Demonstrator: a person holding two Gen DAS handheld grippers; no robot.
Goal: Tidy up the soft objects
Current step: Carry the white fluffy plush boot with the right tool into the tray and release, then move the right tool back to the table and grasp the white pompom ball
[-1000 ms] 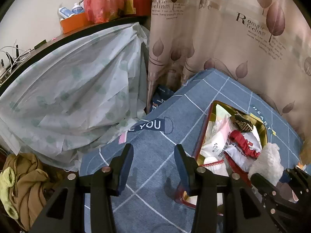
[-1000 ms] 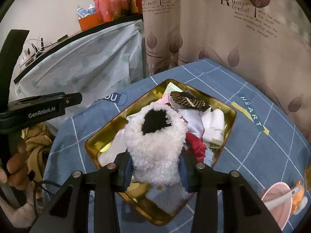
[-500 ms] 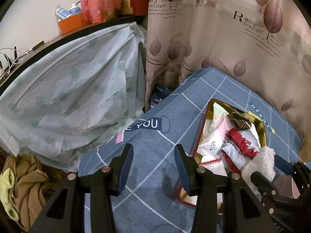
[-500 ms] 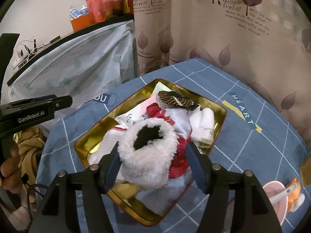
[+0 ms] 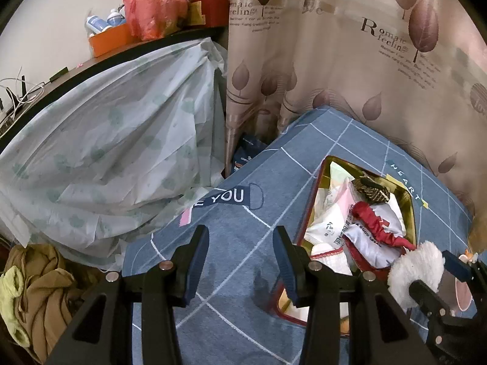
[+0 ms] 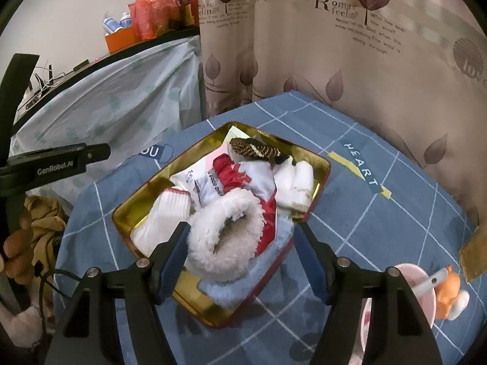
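Blue grid-patterned cloth [image 6: 380, 231] covers the table in front of a leaf-print curtain [image 6: 350, 45]. At the centre of the right wrist view a gold tin tray [image 6: 127, 210] holds socks and a fleece-cuffed blue sock [image 6: 225, 240] at its near end. The right gripper [image 6: 240, 258] has its jaws opening, the fleece cuff between the fingers, unpinched. In the left wrist view, the left gripper [image 5: 240, 261], fingers apart and empty, hangs over bare cloth at lower centre.
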